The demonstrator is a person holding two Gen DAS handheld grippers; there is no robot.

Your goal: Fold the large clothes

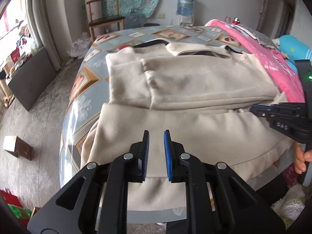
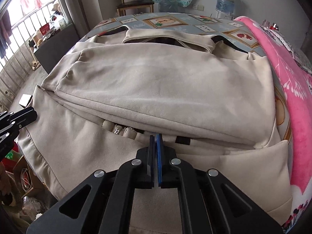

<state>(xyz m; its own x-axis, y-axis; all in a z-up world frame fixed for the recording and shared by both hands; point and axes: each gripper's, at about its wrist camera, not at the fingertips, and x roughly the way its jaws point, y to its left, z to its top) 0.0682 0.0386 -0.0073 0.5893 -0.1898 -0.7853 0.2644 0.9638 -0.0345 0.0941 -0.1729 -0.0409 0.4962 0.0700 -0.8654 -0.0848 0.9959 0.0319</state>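
A large beige coat (image 1: 195, 81) lies on the table, sleeves folded across its body and its hem hanging over the near edge. My left gripper (image 1: 156, 134) hovers over the lower left part of the coat, its blue pads a narrow gap apart with nothing between them. In the right wrist view the coat (image 2: 156, 81) fills the middle. There my right gripper (image 2: 156, 136) has its pads pressed together, tips at the edge of the folded sleeve layer; no cloth shows between them. The left wrist view shows the right gripper (image 1: 253, 108) at the coat's right side.
The table wears a blue picture-patterned cover (image 1: 87, 74). A pink blanket (image 2: 288, 89) lies along the coat's right side. A wooden chair (image 1: 105, 19) and a water bottle (image 1: 185, 3) stand beyond the table. A brown box (image 1: 17, 148) sits on the floor at left.
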